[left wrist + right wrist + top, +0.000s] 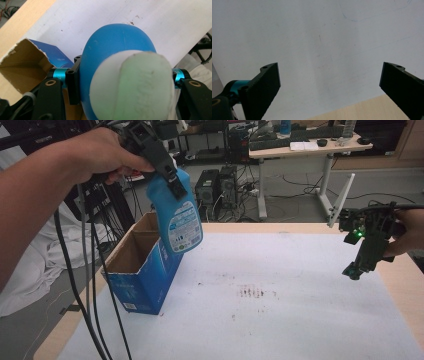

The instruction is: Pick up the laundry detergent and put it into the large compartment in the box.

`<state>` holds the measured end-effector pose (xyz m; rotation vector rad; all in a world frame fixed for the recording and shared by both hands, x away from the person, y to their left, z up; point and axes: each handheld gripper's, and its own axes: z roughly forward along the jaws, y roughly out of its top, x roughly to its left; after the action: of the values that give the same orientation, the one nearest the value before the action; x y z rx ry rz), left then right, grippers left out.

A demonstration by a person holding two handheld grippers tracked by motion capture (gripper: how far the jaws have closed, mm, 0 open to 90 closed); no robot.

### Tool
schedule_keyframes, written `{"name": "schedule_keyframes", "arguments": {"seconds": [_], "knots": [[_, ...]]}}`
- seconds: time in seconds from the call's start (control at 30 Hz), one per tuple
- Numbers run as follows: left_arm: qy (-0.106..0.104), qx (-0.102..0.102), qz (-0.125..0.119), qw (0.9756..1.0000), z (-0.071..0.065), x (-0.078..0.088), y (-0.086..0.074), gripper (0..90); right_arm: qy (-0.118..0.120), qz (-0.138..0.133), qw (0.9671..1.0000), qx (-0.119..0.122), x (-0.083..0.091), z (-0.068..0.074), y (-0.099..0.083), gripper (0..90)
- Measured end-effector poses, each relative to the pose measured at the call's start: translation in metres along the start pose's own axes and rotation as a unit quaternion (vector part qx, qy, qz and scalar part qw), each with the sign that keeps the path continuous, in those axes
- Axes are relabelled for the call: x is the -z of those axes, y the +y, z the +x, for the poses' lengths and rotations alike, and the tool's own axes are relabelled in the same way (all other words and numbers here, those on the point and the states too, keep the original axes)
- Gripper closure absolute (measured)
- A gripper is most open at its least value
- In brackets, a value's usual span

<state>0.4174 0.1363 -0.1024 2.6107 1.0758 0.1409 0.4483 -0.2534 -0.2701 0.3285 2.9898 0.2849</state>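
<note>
Left gripper (167,170) up high at top left, clamped tight on 1 blue bottle (176,217), which hangs in the air tilted, just above the open top of 1 blue cardboard box (142,280). Bottle's label too small to read in the high view. In the left gripper view the bottle (117,45) fills the middle, its white cap end (132,87) blurred, close to the lens; jaw tips hidden behind the bottle, so contact isn't visible there. Box (25,65) cut off at the left edge, torn flap, inside mostly in shadow – contents can't be made out.

Right gripper (361,257) at the right edge, hand partly cut off, jaws wide apart w/ nothing between, over the white table cover (317,37). 1 brownish stain patch (252,292) mid-table. Count: 2 grippers, 1 bottle, 1 box.
</note>
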Motion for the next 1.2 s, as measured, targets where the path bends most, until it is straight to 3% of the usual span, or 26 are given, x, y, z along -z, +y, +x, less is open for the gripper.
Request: {"name": "schedule_keyframes", "arguments": {"seconds": [0.27,0.37,0.5,0.67,0.93,1.2], "knots": [[-0.021,-0.035,-0.001,0.9992,0.011,0.02,-0.013,37.8,-0.001,0.001,1.0,0.001,0.001,0.0,0.0,2.3],[-0.02,-0.071,0.004,0.9972,0.014,0.026,-0.021,37.8,-0.003,-0.002,1.0,0.003,0.002,0.002,0.0,2.3],[-0.014,-0.089,0.0,0.9959,0.02,0.033,-0.03,37.8,-0.002,-0.003,1.0,0.001,0.003,0.003,0.0,2.3],[-0.013,-0.091,-0.01,0.9958,0.03,0.039,-0.041,37.8,-0.003,-0.003,1.0,-0.002,0.004,0.001,-0.003,2.3],[-0.001,-0.103,-0.007,0.9946,0.043,0.045,-0.054,37.8,-0.004,0.003,0.9999,-0.009,0.004,0.001,-0.003,2.3],[0.007,-0.104,-0.009,0.9945,0.06,0.045,-0.069,37.8,-0.002,0.008,0.9998,-0.017,0.002,-0.001,-0.002,2.3]]}}
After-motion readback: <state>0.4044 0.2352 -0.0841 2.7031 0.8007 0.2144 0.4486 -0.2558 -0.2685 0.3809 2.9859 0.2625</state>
